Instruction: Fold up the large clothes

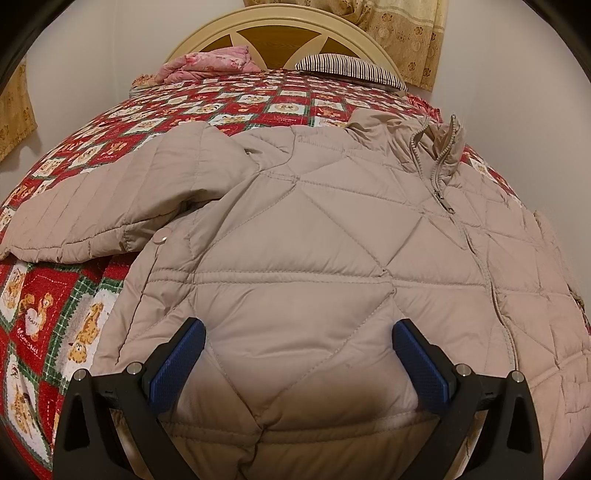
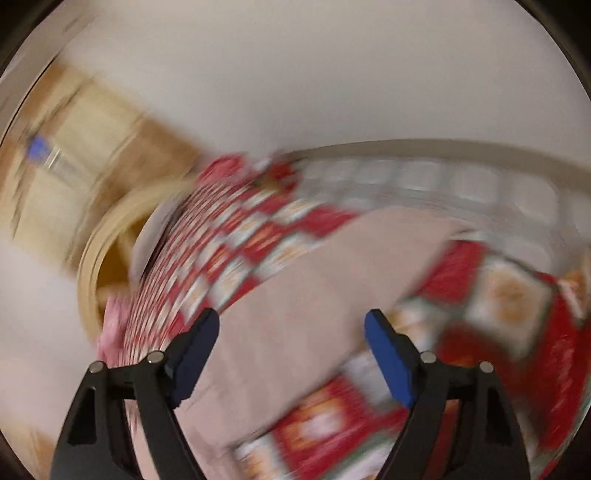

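A beige quilted puffer jacket (image 1: 332, 229) lies spread front-up on the bed, zipper (image 1: 443, 192) closed, collar toward the headboard. One sleeve (image 1: 92, 206) stretches out to the left. My left gripper (image 1: 299, 339) is open, its blue pads either side of the jacket's lower hem area, holding nothing. In the blurred right wrist view, my right gripper (image 2: 291, 332) is open and empty above a beige stretch of the jacket (image 2: 314, 295), seemingly a sleeve.
The bed has a red patchwork quilt (image 1: 221, 99) with animal prints. A pink folded blanket (image 1: 210, 66) and a striped pillow (image 1: 351, 70) lie by the cream headboard (image 1: 273, 22). Curtains (image 1: 406, 33) hang behind. The right wrist view is motion-blurred.
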The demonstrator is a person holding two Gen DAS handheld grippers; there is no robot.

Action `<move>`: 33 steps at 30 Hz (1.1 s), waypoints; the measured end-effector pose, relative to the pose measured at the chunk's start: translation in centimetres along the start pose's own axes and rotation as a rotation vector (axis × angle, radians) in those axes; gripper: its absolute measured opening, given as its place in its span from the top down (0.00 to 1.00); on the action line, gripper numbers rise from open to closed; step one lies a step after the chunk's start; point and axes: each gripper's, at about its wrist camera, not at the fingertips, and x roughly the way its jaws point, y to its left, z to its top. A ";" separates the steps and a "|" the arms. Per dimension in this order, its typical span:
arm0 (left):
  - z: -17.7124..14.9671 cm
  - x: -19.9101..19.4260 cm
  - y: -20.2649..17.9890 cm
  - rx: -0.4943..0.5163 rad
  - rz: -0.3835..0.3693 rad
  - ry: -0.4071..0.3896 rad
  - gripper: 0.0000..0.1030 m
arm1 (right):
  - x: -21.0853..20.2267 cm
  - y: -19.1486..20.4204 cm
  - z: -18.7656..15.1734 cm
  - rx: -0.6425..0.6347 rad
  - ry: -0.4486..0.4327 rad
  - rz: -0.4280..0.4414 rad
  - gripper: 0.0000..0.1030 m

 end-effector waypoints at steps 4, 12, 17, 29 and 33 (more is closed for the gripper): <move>0.0 0.2 -0.2 0.012 0.016 0.005 0.01 | 1.8 -7.0 2.7 0.197 0.003 -0.035 0.19; 0.0 0.5 -0.5 0.029 0.044 0.014 0.01 | 8.0 -7.7 4.8 0.193 0.047 -0.064 0.20; 0.1 0.8 -0.7 0.036 0.059 0.018 0.01 | 10.2 -9.4 6.3 0.229 0.070 -0.122 0.24; 0.1 0.8 -0.8 0.033 0.056 0.017 0.01 | 3.3 -2.4 6.5 -0.030 -0.083 -0.008 0.91; 0.1 0.7 -0.6 0.026 0.046 0.013 0.01 | -0.4 7.7 3.7 -0.304 -0.097 0.072 0.91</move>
